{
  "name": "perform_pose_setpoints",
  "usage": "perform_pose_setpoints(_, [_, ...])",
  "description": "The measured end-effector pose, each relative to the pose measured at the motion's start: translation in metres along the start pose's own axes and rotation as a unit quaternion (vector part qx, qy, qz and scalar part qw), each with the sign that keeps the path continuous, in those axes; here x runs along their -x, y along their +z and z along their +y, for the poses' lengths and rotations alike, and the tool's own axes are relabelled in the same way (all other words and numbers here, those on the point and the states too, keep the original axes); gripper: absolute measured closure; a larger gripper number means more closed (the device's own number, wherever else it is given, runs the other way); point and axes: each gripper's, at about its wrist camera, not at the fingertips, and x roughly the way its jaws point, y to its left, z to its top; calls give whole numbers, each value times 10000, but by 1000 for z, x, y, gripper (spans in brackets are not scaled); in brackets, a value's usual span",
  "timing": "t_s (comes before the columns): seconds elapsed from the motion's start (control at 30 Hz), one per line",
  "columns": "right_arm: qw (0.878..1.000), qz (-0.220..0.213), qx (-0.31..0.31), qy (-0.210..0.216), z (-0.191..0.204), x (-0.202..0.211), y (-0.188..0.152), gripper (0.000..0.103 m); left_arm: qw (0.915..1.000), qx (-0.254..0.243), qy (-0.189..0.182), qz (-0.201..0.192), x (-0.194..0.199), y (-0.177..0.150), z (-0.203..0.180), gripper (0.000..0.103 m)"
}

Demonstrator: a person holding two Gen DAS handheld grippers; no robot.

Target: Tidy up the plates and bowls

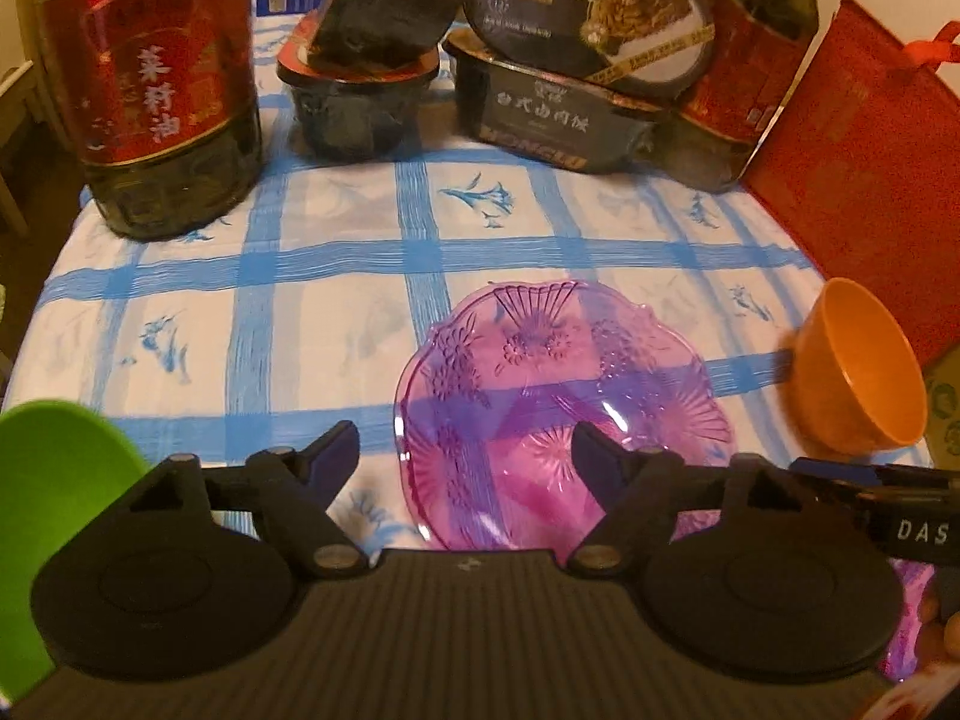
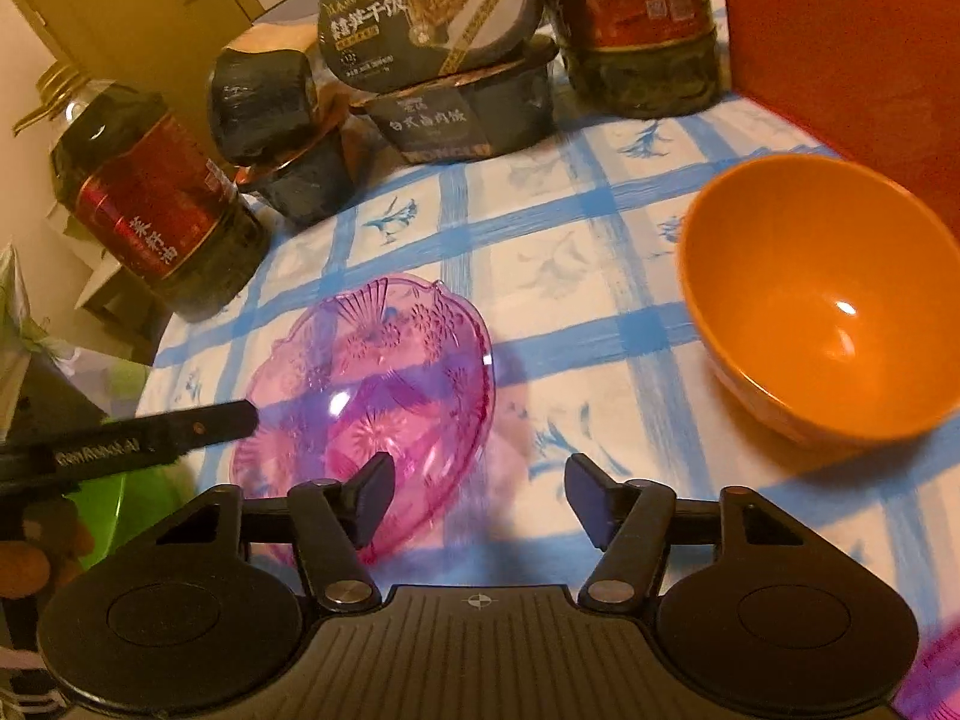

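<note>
A pink cut-glass plate (image 1: 558, 414) lies on the blue-checked tablecloth (image 1: 312, 312). My left gripper (image 1: 468, 450) is open just above the plate's left rim, its right finger over the glass, and nothing is pinched. A green bowl (image 1: 54, 480) sits at its left. An orange bowl (image 2: 828, 300) stands empty to the right of the plate (image 2: 372, 360). My right gripper (image 2: 480, 480) is open over the cloth at the plate's right rim, holding nothing. The orange bowl (image 1: 858, 372) also shows in the left wrist view.
Two dark oil bottles (image 1: 156, 90) (image 2: 642, 18) and stacked black meal boxes (image 1: 570, 78) line the back. A red bag (image 1: 852, 168) stands at the right. The table edge drops off on the left (image 2: 150, 360). Something pink (image 2: 936, 678) peeks in at the near right.
</note>
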Motion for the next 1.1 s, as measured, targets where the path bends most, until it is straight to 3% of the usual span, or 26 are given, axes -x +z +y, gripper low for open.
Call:
perform_pose_setpoints(0.3, [9994, 235, -228, 144, -4, -31, 18, 59, 9997, -39, 55, 250, -27, 11, 3, 49])
perform_pose_setpoints(0.47, [9992, 300, -217, 159, -4, -39, 22, 69, 9995, 70, 46, 319, -36, 13, 9, 64])
perform_pose_setpoints(0.6, [9990, 358, -222, 155, -5, -45, 23, 75, 9994, 85, 74, 336, -38, 12, 12, 67])
perform_pose_setpoints(0.8, [9985, 449, -265, 172, -8, -51, 21, 88, 9993, 23, 162, 327, -39, 12, 13, 81])
perform_pose_setpoints(1.1, [9987, 415, -291, 54, -11, -43, 21, 94, 9995, -89, 159, 260, -30, 12, 8, 90])
